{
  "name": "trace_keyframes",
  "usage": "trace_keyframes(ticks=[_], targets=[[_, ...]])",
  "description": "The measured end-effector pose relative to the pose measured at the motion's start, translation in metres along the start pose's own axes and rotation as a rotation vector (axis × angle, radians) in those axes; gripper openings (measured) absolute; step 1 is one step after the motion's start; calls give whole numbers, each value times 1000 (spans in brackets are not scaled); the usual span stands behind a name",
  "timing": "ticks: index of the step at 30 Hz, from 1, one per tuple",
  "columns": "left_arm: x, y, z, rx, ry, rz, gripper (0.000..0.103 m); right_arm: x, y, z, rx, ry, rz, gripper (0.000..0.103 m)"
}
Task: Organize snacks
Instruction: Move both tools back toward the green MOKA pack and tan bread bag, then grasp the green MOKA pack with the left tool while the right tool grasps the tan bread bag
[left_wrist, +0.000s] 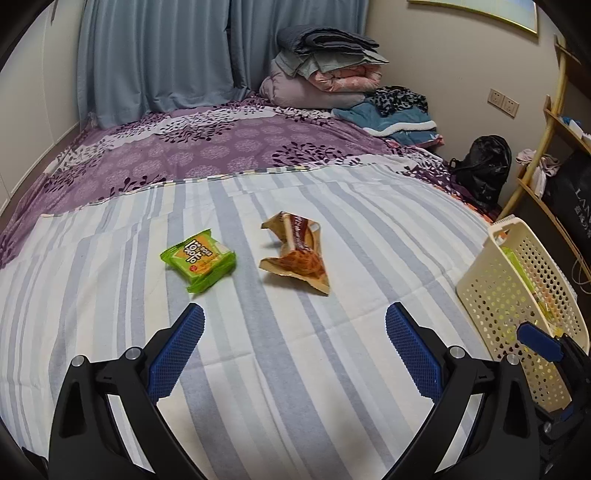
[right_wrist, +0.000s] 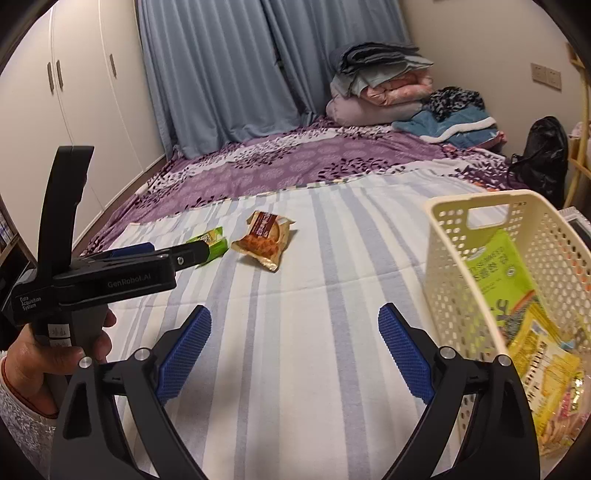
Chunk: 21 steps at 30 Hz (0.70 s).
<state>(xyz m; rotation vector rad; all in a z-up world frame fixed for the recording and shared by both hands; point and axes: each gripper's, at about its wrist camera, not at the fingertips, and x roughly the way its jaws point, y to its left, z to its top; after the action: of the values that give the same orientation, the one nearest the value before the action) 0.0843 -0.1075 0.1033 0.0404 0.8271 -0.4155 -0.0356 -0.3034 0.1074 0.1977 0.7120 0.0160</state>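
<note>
Both hand-held grippers, left (left_wrist: 294, 332) and right (right_wrist: 294, 334), are gaping wide, gripping nothing; green packet (left_wrist: 198, 259) and brown packet (left_wrist: 295, 254) are lying on the bed (left_wrist: 332, 369), away from the basket (right_wrist: 443, 258); crinkly wrappers are likely slipping from pads.

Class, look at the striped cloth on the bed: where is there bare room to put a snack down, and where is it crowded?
Free: the striped cloth nearer than the green snack packet and brown pastry wrapper. Crowded: inside the cream perforated plastic basket.
</note>
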Motion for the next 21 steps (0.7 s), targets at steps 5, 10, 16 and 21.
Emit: trace_keyframes(ticks=[5, 10, 16, 21], targets=[[8, 13, 1, -25, 14, 21, 100, 21, 4, 2, 11, 42, 27, 92], [17, 25, 2, -46, 27, 39, 100, 35, 5, 1, 13, 70, 37, 92], [32, 46, 5, -84, 46, 66, 100, 48, 5, -1, 18, 90, 43, 92], [51, 70, 12, -153, 69, 88, 100, 59, 4, -2, 26, 104, 51, 92]])
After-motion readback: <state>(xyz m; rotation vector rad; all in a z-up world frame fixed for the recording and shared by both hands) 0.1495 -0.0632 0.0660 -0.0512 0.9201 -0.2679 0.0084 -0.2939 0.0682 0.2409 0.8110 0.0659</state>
